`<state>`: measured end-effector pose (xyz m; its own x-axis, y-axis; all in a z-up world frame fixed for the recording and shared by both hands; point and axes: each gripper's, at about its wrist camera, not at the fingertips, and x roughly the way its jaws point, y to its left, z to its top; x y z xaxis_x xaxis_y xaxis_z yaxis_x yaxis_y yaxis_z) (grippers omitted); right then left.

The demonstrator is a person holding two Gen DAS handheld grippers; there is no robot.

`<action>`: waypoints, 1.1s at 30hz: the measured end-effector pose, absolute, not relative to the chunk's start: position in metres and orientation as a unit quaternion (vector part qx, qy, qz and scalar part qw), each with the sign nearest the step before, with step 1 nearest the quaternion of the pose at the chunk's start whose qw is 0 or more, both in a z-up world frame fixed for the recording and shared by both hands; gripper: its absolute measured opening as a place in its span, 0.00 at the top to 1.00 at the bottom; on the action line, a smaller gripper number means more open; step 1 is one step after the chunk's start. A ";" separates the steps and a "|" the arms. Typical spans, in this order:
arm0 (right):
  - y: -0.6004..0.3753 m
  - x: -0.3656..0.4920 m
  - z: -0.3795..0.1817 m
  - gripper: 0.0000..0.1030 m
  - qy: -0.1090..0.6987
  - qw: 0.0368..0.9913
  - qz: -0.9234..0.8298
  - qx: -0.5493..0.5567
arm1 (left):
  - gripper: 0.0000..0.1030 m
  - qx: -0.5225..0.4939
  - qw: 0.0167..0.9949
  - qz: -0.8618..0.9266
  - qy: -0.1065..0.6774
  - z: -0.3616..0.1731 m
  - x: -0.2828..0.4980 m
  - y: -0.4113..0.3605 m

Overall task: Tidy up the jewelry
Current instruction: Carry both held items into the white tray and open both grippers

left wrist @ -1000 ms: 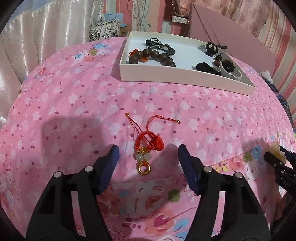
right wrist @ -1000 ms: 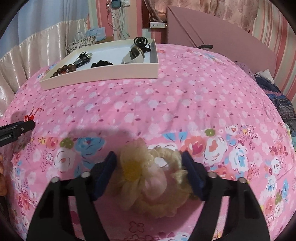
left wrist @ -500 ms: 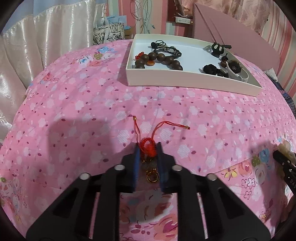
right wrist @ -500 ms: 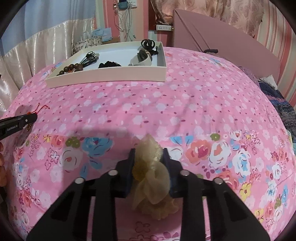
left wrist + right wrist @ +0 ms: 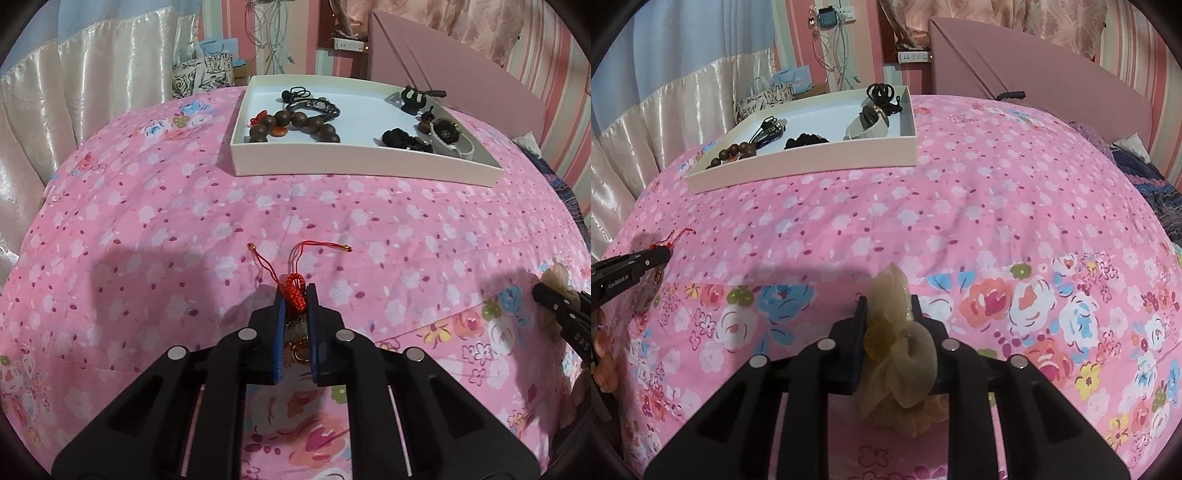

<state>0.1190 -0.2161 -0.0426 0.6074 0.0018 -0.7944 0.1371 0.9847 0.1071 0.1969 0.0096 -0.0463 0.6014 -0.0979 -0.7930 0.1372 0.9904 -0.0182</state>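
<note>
Red braided cord charm (image 5: 295,293) pinched between left fingers (image 5: 279,328); gauzy beige scrunchie (image 5: 899,345) squeezed between right fingers (image 5: 860,332).

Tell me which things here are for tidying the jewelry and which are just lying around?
For the job:
- red cord charm, clamped in the left gripper
- beige flower scrunchie, clamped in the right gripper; its jaws have just been closing
- white tray holding wooden bead bracelet

Just lying about:
- patterned bag
- power strip
- curtain
</note>
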 end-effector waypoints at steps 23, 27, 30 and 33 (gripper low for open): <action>-0.215 0.168 0.004 0.80 0.455 0.890 -0.012 0.039 | 0.93 0.012 0.896 -0.095 0.434 0.008 0.219 0.005; -0.212 0.200 0.030 0.80 0.432 0.902 -0.011 0.028 | 0.93 0.010 0.904 -0.108 0.413 0.031 0.242 -0.003; -0.208 0.228 0.043 0.80 0.422 0.906 -0.004 0.035 | 0.93 0.014 0.910 -0.115 0.397 0.049 0.265 -0.012; -0.203 0.264 0.051 0.80 0.420 0.906 0.007 0.047 | 0.93 0.007 0.915 -0.128 0.382 0.066 0.291 -0.021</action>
